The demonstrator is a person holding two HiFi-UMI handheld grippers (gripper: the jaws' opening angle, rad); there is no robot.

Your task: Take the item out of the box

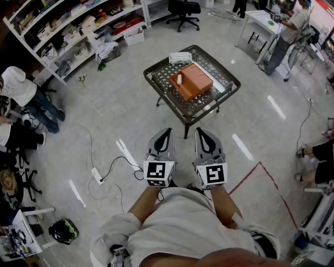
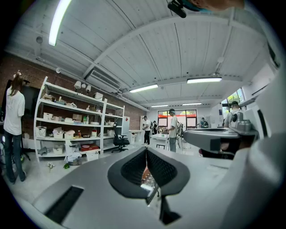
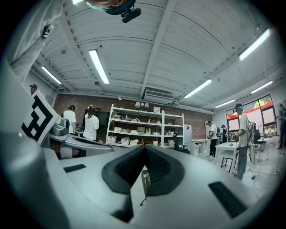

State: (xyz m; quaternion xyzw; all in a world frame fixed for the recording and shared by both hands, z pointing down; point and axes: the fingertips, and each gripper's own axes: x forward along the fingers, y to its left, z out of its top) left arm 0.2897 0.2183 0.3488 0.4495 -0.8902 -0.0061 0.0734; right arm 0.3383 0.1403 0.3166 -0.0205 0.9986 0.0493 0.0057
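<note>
An orange box [image 1: 191,81] lies on a low dark mesh table [image 1: 152,71] some way ahead of me on the floor. A small white item [image 1: 179,79] rests on the box's lid, and a flat white box [image 1: 180,57] sits behind it. My left gripper [image 1: 168,130] and right gripper [image 1: 199,130] are held side by side close to my body, well short of the table. Both are shut with nothing between the jaws. In the left gripper view the left gripper [image 2: 146,150] has its pads together, and the right gripper [image 3: 145,147] looks the same in its own view.
A power strip with cables [image 1: 97,176] lies on the floor at my left. Shelving [image 1: 78,31] lines the back left and an office chair [image 1: 183,10] stands beyond the table. People [image 1: 23,96] stand at the left, and another person [image 1: 284,36] is by a white desk at the right. Red floor tape [image 1: 261,172] runs at the right.
</note>
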